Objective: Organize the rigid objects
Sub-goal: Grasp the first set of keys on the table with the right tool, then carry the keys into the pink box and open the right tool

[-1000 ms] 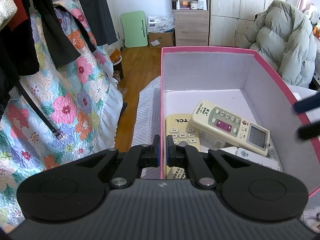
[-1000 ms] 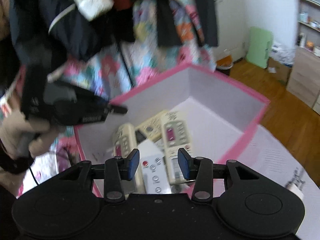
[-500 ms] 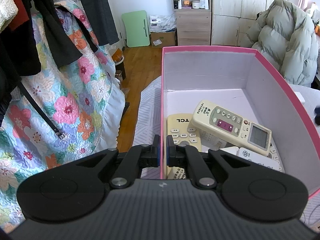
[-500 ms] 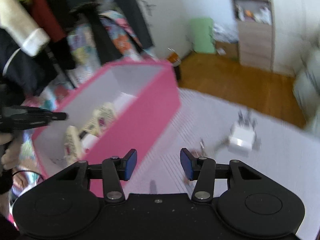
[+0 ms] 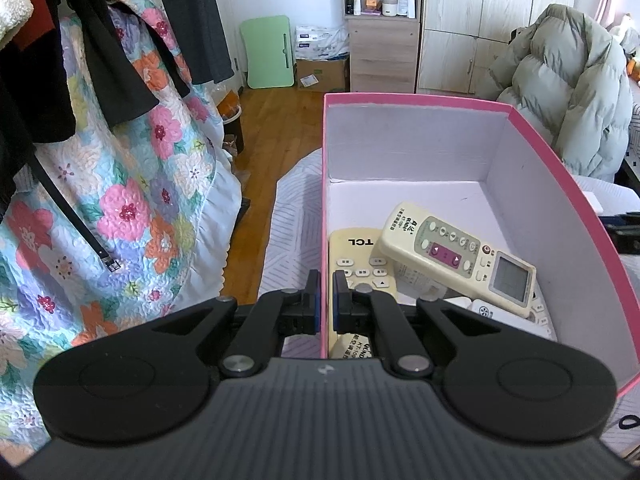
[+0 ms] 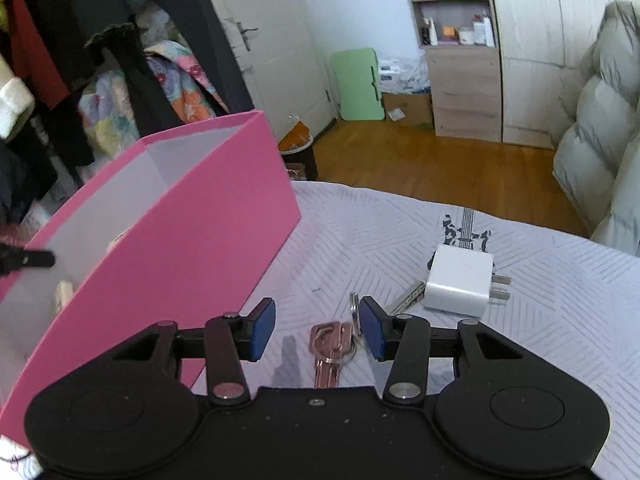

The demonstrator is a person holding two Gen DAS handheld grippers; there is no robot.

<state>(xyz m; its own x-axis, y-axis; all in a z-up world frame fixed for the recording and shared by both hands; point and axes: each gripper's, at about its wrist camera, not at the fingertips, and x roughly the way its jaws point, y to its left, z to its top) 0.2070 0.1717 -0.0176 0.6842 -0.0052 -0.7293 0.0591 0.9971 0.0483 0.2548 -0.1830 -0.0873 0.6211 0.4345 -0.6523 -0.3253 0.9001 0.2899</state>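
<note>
Left tongs (image 5: 326, 300) were clamped together on the near wall of the pink box (image 5: 416, 98), steadying it. Right tongs (image 6: 317, 330) stood apart, jaws closing, pads touching nothing, with the pink key (image 6: 329, 346) on its ring lying between and just below them; the white charger (image 6: 460, 286) sat just beyond, to the right. Advice: centre the jaws over the key head, come low to the cloth, pinch across the flat. Legible: "TCL" on the remote (image 5: 362, 264) just ahead of the left tongs; the other remote's (image 5: 456, 256) print was too small to read.
</note>
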